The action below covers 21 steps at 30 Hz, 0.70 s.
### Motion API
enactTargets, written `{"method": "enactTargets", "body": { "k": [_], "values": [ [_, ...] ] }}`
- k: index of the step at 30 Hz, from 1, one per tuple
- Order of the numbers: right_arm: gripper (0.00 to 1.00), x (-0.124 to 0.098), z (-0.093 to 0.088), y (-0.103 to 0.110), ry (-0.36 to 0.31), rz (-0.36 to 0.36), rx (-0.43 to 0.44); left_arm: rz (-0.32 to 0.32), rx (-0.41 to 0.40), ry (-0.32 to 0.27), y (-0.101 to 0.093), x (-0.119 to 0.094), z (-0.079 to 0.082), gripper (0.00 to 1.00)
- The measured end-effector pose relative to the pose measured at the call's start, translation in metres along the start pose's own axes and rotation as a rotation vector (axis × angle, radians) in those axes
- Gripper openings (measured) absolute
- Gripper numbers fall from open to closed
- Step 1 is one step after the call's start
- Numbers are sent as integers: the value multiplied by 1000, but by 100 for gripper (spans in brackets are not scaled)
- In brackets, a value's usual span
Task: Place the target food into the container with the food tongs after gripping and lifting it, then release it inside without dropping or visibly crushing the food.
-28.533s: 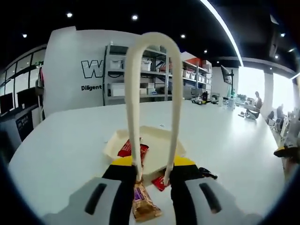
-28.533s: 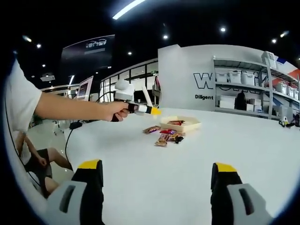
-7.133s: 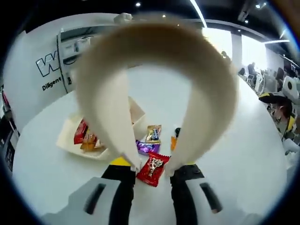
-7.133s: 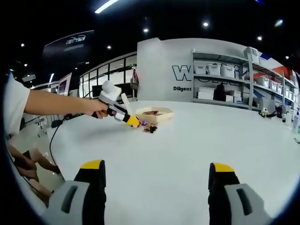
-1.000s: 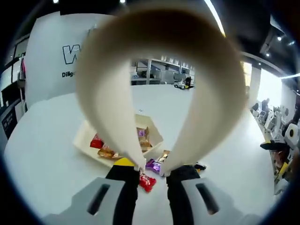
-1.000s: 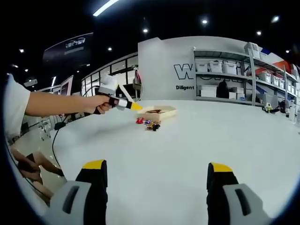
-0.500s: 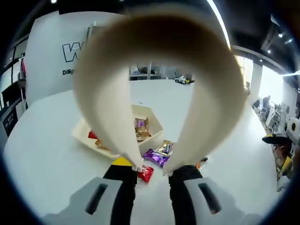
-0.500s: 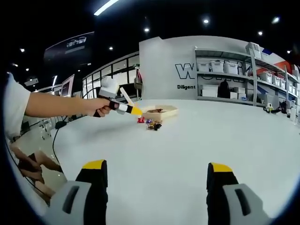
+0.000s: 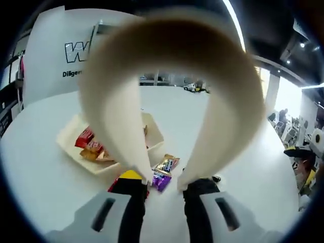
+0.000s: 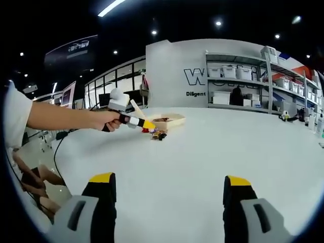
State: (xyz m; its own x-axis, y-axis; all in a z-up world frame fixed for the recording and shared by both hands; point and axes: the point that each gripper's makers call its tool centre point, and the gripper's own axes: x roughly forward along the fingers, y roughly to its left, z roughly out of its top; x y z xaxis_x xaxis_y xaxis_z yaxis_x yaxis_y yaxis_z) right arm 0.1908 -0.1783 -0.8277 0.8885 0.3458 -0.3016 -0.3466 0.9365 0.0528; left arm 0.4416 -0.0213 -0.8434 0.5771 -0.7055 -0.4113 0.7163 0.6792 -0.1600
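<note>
My left gripper [image 9: 165, 180] is shut on cream food tongs [image 9: 172, 55], whose arms spread apart down to the jaw tips. Just beyond the tong tips lies a purple snack [image 9: 161, 181], with a gold-and-dark snack [image 9: 167, 164] right behind it. A red snack [image 9: 113, 184] peeks from behind the left jaw. The cream container [image 9: 68, 137] holds red and orange snacks at the left. In the right gripper view a hand holds the left gripper [image 10: 147, 124] low over the loose snacks [image 10: 158, 134] beside the container [image 10: 171, 119]. My right gripper [image 10: 169, 180] is open with nothing in it.
The white table [image 10: 202, 152] is broad and round-edged. A small black item [image 9: 216, 178] lies right of the snacks. Shelves with bins [image 10: 238, 91] stand behind. A person's arm [image 10: 66, 117] reaches in from the left, and another person [image 9: 302, 167] sits at the right.
The left gripper with the tongs has dipped toward the loose snacks, so the purple snack now lies right at the tong tips. The right gripper has stayed open and still.
</note>
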Motion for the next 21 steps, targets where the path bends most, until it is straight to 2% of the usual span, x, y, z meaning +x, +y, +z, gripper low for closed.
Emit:
{"method": "enactTargets", "body": {
  "k": [5,9,16,21],
  "values": [
    [86,5,5,10,-5,23,-16,-11,-13,16,-2,-9,-6,27],
    [85,7,4,13,-5,33,-17,-12,7,35,-3,-18,-13,27],
    [85,9,2,21,-2,52,-16,25,0,38,13,-36,-20,27],
    [84,11,3,25,-5,62,-19,68,-4,25,27,-47,-17,27]
  ]
}}
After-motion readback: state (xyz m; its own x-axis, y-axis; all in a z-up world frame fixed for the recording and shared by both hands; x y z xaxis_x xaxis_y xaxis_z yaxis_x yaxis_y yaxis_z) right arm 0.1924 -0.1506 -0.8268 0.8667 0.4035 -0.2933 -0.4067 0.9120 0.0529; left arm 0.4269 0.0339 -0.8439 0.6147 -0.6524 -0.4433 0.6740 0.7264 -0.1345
